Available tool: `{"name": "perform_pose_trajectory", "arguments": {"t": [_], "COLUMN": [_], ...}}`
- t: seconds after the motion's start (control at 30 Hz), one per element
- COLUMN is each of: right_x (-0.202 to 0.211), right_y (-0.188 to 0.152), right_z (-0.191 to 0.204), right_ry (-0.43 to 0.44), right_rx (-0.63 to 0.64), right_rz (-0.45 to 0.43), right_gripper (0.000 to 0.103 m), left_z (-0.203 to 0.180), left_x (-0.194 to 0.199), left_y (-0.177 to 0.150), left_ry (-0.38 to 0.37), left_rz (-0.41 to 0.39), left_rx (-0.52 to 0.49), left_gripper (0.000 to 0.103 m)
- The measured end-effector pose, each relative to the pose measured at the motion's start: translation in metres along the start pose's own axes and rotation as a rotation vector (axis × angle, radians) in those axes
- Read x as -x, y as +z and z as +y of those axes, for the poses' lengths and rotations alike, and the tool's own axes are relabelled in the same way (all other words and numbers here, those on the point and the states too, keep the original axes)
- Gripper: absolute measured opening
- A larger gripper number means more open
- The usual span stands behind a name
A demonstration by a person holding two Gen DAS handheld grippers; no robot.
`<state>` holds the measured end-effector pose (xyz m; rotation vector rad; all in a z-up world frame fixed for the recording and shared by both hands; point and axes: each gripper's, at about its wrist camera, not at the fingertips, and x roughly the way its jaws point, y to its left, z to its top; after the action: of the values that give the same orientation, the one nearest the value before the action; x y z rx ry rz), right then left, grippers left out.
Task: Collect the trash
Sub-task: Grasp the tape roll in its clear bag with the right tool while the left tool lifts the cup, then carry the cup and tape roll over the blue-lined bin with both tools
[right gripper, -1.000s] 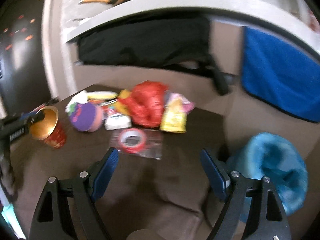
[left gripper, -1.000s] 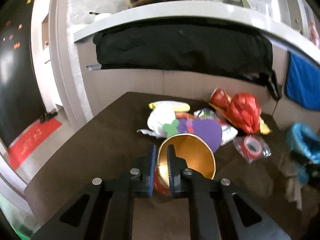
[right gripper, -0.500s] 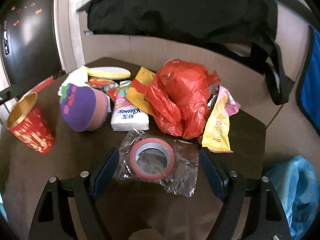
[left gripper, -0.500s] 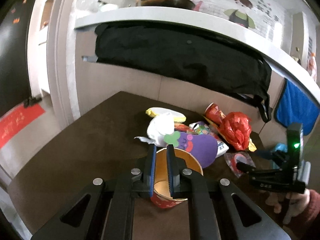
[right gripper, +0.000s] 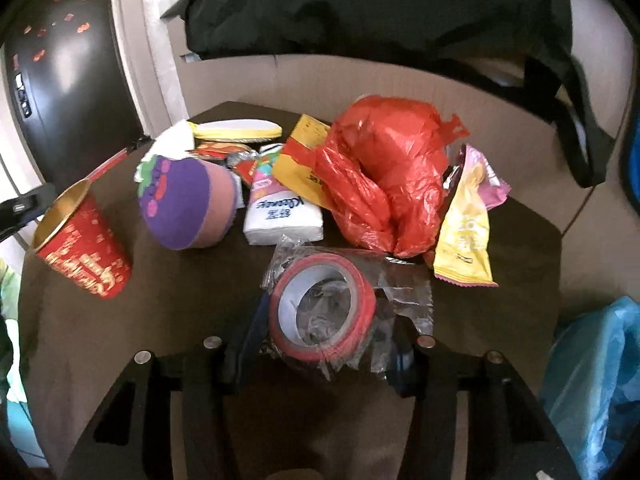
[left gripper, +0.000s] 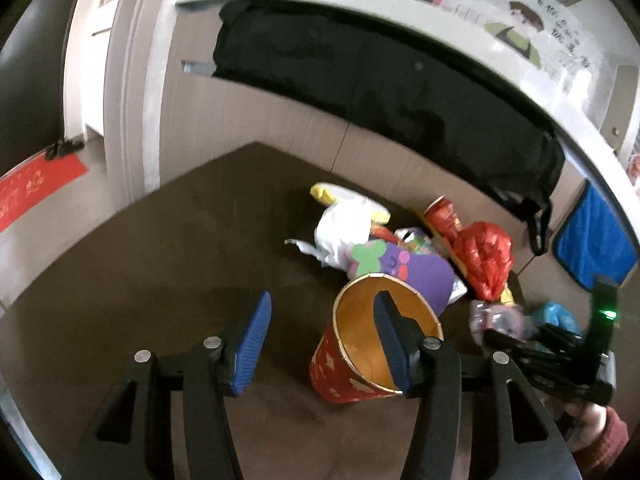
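A red paper cup with a gold inside point(left gripper: 362, 354) stands tilted on the dark table point(left gripper: 168, 264). My left gripper point(left gripper: 324, 338) is open; its right finger is inside the cup's mouth, its left finger is clear of the cup. The cup also shows at the left in the right wrist view point(right gripper: 82, 246). My right gripper point(right gripper: 324, 344) is open around a red tape roll in a clear wrapper point(right gripper: 320, 312), which sits between the fingers on the table. Behind lie a red plastic bag point(right gripper: 384, 176), a yellow snack wrapper point(right gripper: 464, 236), a tissue pack point(right gripper: 280, 216) and a purple soft toy point(right gripper: 184, 204).
A blue trash bag point(right gripper: 596, 384) hangs open at the table's right edge. A black garment point(left gripper: 380, 88) hangs from the white counter behind the table. A blue cloth point(left gripper: 592, 240) hangs at the right. The floor drops off left of the table.
My left gripper has opened and let go of the cup's rim; the cup now leans on the table. My right gripper has moved forward so the tape roll lies between its fingers.
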<state>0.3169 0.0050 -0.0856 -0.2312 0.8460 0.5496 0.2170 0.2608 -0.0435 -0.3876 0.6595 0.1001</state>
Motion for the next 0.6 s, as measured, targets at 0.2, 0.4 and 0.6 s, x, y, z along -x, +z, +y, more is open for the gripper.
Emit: {"name": "perform_pose_trajectory", "arguments": {"t": [0.2, 0.4, 0.6], "right_x": [0.022, 0.044, 0.066], "right_y": [-0.007, -0.014, -0.009], "right_z": [0.001, -0.005, -0.011], "right_ry": [-0.004, -0.012, -0.010], "right_rx": [0.011, 0.014, -0.015], "right_rz": [-0.037, -0.077, -0.137], "right_gripper": [0.047, 0.047, 0.047], "left_z": [-0.005, -0.027, -0.065], "left_x": [-0.025, -0.003, 0.022], "left_y": [-0.001, 0.003, 0.012], "left_ry": [0.029, 0.024, 0.000], "left_rz": [0.064, -0.009, -0.093], "left_rx": [-0.004, -0.062, -0.135], "left_gripper": [0.012, 0.010, 0.010]}}
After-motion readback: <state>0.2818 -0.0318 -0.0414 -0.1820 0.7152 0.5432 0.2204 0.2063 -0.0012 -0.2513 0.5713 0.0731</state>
